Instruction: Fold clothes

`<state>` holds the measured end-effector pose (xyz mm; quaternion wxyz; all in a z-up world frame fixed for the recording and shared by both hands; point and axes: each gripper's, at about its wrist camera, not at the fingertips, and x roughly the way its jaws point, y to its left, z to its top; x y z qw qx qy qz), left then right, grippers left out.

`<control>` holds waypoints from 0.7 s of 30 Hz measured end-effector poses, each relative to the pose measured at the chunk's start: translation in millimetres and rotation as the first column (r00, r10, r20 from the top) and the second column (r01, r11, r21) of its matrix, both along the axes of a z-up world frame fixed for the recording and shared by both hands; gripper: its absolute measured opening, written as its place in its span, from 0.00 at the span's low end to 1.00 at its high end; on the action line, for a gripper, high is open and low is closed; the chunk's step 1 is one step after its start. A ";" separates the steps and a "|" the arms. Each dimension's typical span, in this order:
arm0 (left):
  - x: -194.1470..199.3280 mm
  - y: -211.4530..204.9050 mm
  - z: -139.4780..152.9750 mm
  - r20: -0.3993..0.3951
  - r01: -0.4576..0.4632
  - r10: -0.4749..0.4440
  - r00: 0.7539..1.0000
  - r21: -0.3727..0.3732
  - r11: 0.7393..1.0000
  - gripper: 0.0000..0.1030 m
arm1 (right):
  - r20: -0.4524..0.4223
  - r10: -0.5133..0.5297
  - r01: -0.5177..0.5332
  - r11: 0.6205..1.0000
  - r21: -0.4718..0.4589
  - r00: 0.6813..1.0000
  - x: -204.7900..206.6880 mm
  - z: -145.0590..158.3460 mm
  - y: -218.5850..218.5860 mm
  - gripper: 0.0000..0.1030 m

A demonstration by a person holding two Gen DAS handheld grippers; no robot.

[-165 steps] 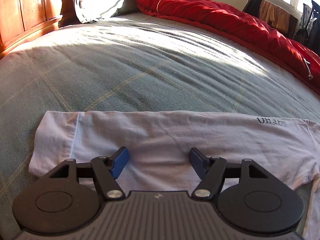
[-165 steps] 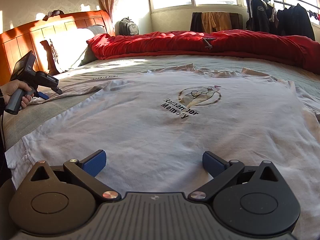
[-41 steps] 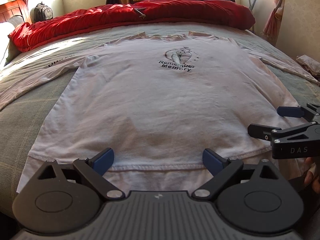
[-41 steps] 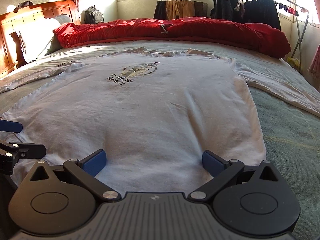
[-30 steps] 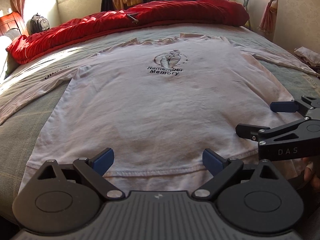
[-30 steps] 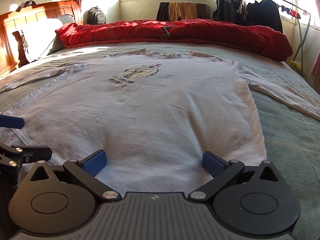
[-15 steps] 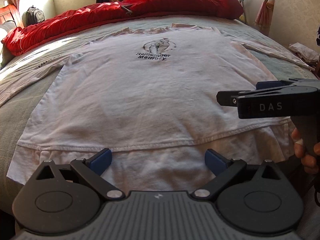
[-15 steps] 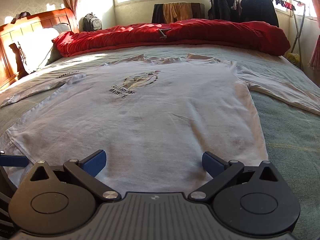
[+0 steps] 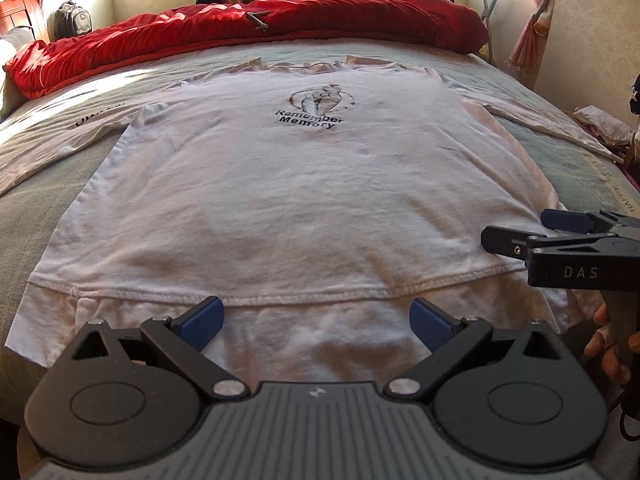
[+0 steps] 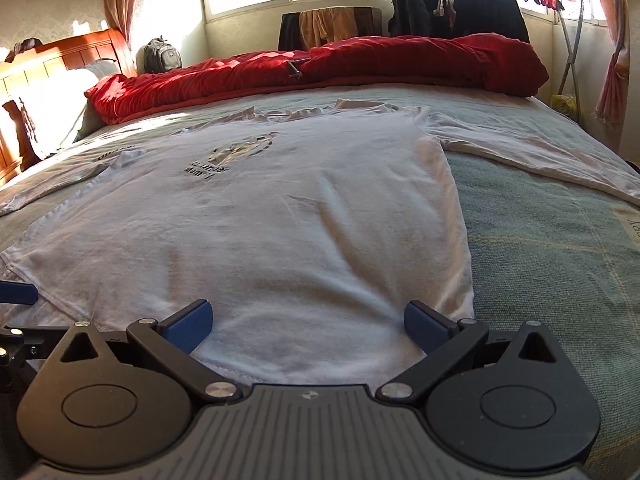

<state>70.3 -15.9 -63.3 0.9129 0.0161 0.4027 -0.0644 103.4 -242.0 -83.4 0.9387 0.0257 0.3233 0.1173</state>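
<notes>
The shirt [image 9: 304, 184] lies spread flat, print side up, on the bed [image 10: 552, 264], with both long sleeves stretched out to the sides and a red quilt [image 10: 360, 64] bunched along the far edge. The left gripper [image 9: 316, 320] hangs over the near hem with its jaws wide apart and empty. The right gripper [image 10: 306, 322] sits above the hem near the shirt's right corner, jaws likewise apart, holding nothing.

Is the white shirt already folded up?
No, the white shirt lies spread flat on the bed with both long sleeves stretched out to the sides.
</notes>
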 end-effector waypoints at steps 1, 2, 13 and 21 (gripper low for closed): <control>-1.6 1.2 0.9 0.004 0.000 0.000 1.000 -0.003 1.000 0.96 | -0.001 -0.008 0.008 1.000 0.001 1.000 0.6 -0.2 0.6 1.00; -3.2 2.3 2.0 0.007 0.001 -0.001 1.000 -0.006 1.000 0.96 | 0.000 -0.012 0.012 1.000 -0.001 1.000 0.7 -0.6 1.3 1.00; -15.9 17.9 19.4 0.062 -0.003 0.008 0.998 -0.083 0.997 0.96 | 0.066 -0.027 0.028 1.000 -0.003 0.997 -16.0 -0.3 2.2 1.00; 1.7 11.9 34.6 0.104 -0.017 0.026 0.994 -0.089 0.996 0.96 | 0.097 -0.113 0.102 0.989 0.107 0.989 -0.8 33.0 -39.0 1.00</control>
